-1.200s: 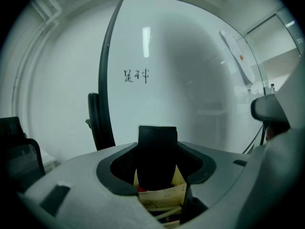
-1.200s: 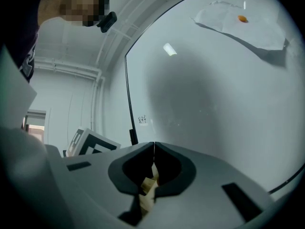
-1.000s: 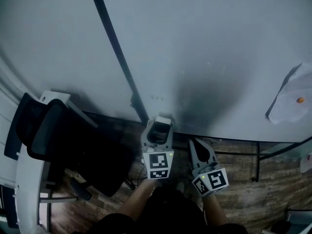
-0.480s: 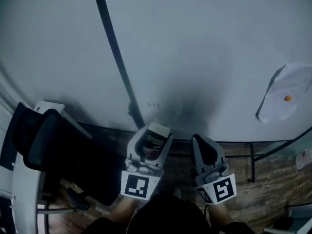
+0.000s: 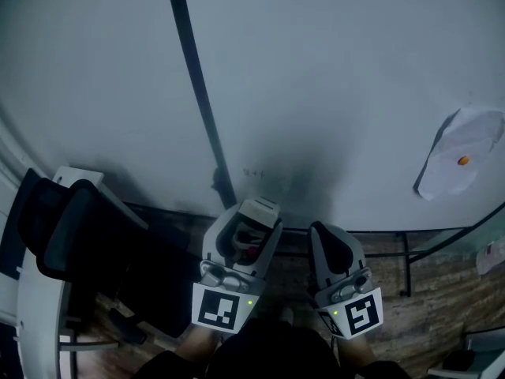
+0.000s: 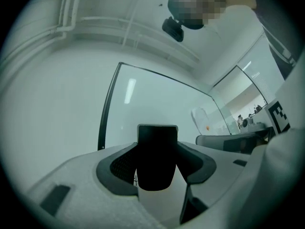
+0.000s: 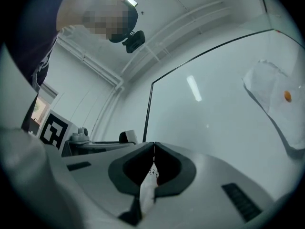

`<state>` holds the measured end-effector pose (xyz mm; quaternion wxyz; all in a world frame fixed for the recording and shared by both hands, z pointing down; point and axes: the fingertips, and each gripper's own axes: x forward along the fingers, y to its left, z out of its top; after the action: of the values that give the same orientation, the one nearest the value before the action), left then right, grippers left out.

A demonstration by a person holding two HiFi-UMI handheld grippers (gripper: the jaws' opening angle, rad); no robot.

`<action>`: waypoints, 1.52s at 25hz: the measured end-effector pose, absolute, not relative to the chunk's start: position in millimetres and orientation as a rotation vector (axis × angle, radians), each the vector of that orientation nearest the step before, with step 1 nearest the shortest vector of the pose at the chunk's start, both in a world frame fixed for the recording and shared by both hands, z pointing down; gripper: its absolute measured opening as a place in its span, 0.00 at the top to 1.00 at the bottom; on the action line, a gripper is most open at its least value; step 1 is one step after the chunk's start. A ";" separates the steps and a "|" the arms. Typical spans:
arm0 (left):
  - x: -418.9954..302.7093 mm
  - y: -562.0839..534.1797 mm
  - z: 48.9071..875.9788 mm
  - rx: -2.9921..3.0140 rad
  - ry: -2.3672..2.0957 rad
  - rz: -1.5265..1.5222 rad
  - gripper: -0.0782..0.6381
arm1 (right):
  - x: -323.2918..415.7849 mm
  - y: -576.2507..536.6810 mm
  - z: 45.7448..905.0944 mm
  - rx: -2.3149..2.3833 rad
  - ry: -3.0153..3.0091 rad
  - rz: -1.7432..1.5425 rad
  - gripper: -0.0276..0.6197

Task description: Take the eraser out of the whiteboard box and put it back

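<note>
Both grippers raised before the whiteboard. The left gripper was pinching the eraser, a dark rectangular block that stood upright between the two pads and filled the gap from one to the other; in the left gripper view its upper edge rose just above the jaw tips. The eraser was thus held off any surface, close in front of the board's lower part and just right of the black frame strip that ran down the board. The right gripper was beside the left, its jaws pressed together at the tips with nothing between them. A paper sheet was fixed to the board well to the right by a small orange magnet. A dark office chair stood at lower left on the wood-patterned floor.
</note>
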<state>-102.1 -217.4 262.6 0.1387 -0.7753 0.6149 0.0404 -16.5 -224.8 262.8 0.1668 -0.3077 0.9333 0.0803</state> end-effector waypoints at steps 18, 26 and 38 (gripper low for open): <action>-110.4 -214.5 265.0 -2.245 1.797 0.143 0.57 | -17.8 -225.0 267.4 -0.891 2.647 0.200 0.95; -117.6 -211.9 268.3 -2.249 1.825 0.165 0.57 | -20.9 -222.5 269.5 -0.896 2.654 0.188 0.95; -140.2 -207.1 307.2 -2.343 1.855 0.155 0.57 | -43.7 -208.4 299.5 -1.007 2.680 0.088 0.95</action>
<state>-140.2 -207.1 307.2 0.0744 -0.7808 0.6181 0.0518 -43.7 -208.4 299.5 0.1385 -0.3481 0.9267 0.0304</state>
